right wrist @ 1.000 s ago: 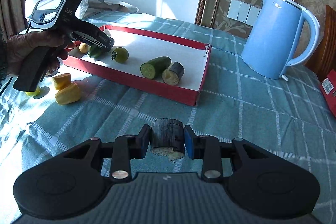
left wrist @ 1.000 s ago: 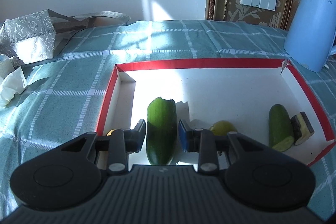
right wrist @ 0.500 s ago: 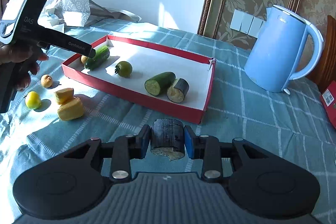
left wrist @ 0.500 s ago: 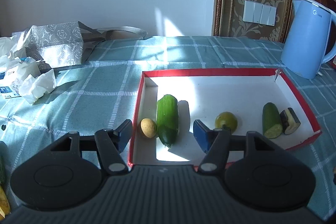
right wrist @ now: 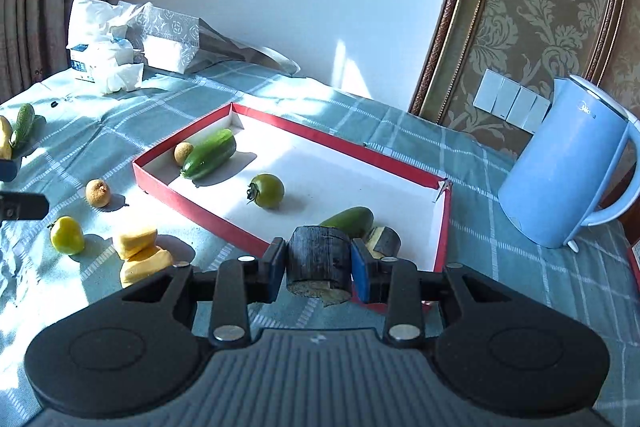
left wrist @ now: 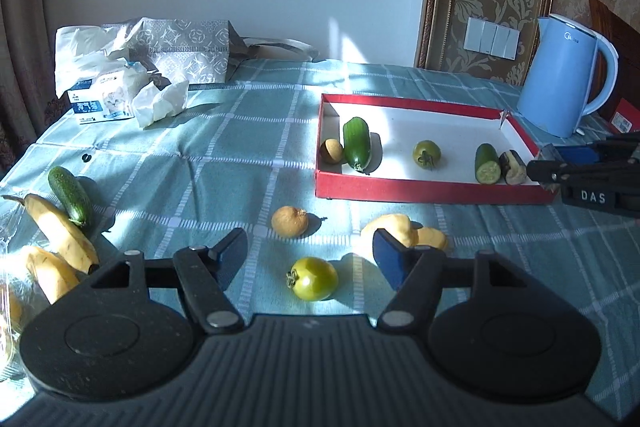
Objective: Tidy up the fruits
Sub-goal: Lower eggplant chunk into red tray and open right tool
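The red-rimmed box (left wrist: 436, 189) (right wrist: 200, 205) holds a cucumber (left wrist: 357, 143) (right wrist: 209, 153), a small brown fruit (left wrist: 331, 151) (right wrist: 183, 152), a green tomato (left wrist: 427, 153) (right wrist: 267, 190), a cut cucumber half (left wrist: 487, 163) and a dark eggplant piece (left wrist: 512, 167). My left gripper (left wrist: 310, 257) is open and empty above the cloth, a yellow-green tomato (left wrist: 313, 278) (right wrist: 66, 235) between its fingers. My right gripper (right wrist: 319, 269) is shut on a dark eggplant chunk (right wrist: 319, 261) over the box's near right corner.
A brown round fruit (left wrist: 289, 221) (right wrist: 97, 191) and yellow fruit pieces (left wrist: 404, 233) (right wrist: 141, 253) lie before the box. Bananas (left wrist: 60, 233) and a small cucumber (left wrist: 71, 200) lie at the left. A blue kettle (left wrist: 564, 75) (right wrist: 568, 167) stands right of the box. Tissues and a bag (left wrist: 136, 75) sit at the back.
My left gripper let go of the cucumber in the box, opened and pulled back over the loose fruit. My right gripper carried the eggplant chunk closer to the box.
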A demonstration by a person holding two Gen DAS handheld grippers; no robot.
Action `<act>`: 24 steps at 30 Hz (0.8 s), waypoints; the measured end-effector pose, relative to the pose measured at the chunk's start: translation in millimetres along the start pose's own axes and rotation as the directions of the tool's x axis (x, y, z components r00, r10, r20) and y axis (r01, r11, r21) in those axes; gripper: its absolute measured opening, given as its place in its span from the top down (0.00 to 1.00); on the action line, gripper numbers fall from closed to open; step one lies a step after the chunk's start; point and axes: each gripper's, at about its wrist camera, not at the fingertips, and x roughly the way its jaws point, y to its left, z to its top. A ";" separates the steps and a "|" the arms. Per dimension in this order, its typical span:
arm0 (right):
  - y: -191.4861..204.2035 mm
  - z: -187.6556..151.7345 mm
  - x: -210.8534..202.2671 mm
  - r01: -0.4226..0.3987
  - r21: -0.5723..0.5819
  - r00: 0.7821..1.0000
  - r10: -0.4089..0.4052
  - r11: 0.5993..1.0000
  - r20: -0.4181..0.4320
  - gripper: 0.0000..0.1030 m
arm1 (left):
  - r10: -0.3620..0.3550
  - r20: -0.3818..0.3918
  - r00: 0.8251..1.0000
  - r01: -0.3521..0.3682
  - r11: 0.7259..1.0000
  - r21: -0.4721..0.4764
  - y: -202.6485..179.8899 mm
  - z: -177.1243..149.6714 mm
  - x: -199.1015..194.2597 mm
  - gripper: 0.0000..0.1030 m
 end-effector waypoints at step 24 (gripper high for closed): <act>17.4 26.9 104.4 -0.074 -0.074 0.992 0.066 0.994 -0.105 0.67 | 0.088 -0.094 0.992 -0.101 0.985 -0.141 32.4 -44.7 -37.1 0.35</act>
